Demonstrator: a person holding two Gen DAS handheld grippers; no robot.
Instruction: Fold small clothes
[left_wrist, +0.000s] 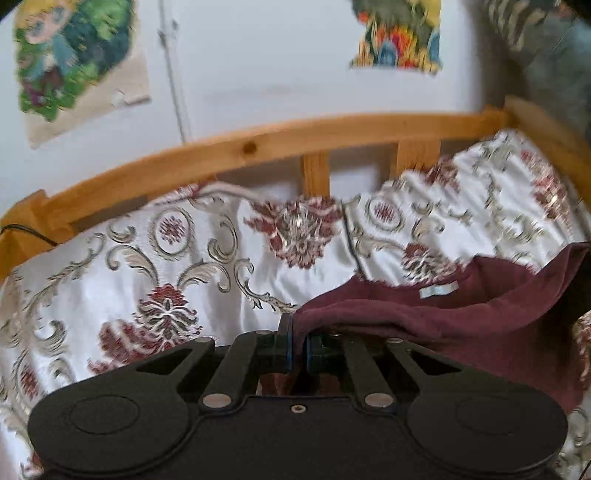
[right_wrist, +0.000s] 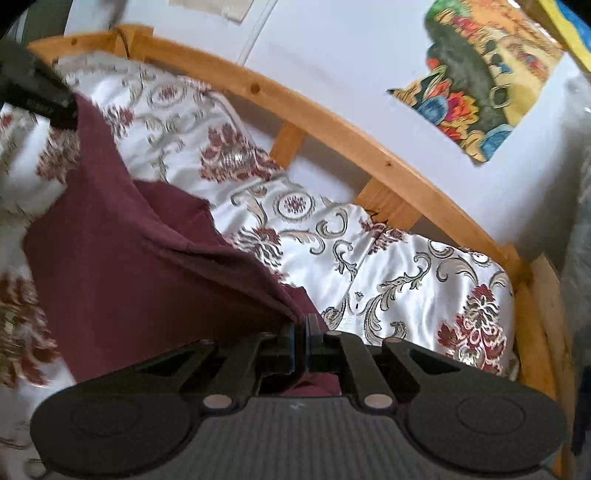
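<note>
Maroon garment (left_wrist: 443, 317) is pinched at one edge by left gripper (left_wrist: 298, 349), at the other by right gripper (right_wrist: 302, 341), and is stretched between them over patterned bedspread (left_wrist: 184, 266).

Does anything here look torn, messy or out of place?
Nothing spilled. The wall pictures look ragged: the colourful poster has a torn, jagged lower edge. The maroon garment hangs bunched between both grippers, not yet folded.
</note>
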